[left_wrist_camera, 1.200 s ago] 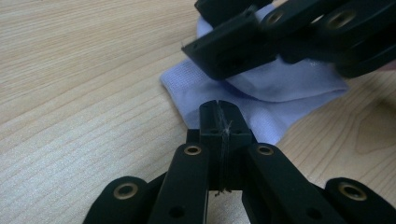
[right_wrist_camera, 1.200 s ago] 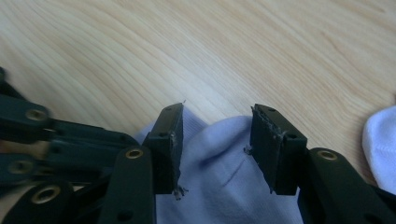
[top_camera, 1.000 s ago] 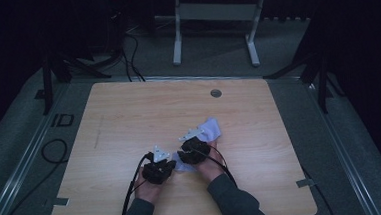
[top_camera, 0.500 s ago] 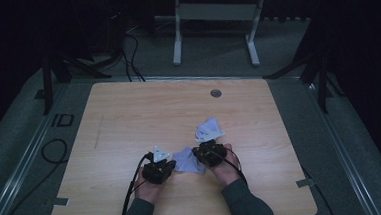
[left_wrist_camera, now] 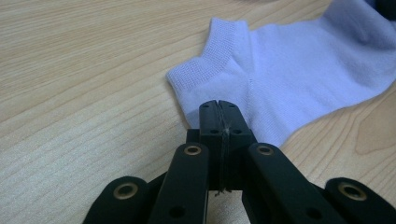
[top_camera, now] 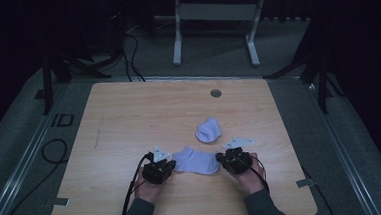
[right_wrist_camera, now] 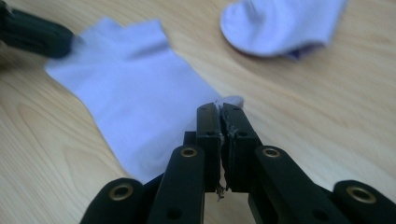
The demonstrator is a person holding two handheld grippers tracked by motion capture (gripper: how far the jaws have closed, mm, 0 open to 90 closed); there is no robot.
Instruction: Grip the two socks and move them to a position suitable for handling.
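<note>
A pale lilac sock lies flat on the wooden table, stretched between my two grippers. My left gripper is shut on its cuff end; in the left gripper view the jaws pinch the sock's near edge below the ribbed cuff. My right gripper is shut on the toe end; in the right gripper view the tips bite the corner of the sock. A second, crumpled lilac sock lies just beyond, apart from both grippers.
A round cable hole sits near the table's far edge. A black cable loops on the floor at the left. A metal stand's legs are behind the table. The other gripper shows at the right gripper view's upper left.
My right hand has moved to the right with the sock's toe end, and the bunched sock now lies pulled out flat. The second sock is left behind, uncovered. The left hand stayed put.
</note>
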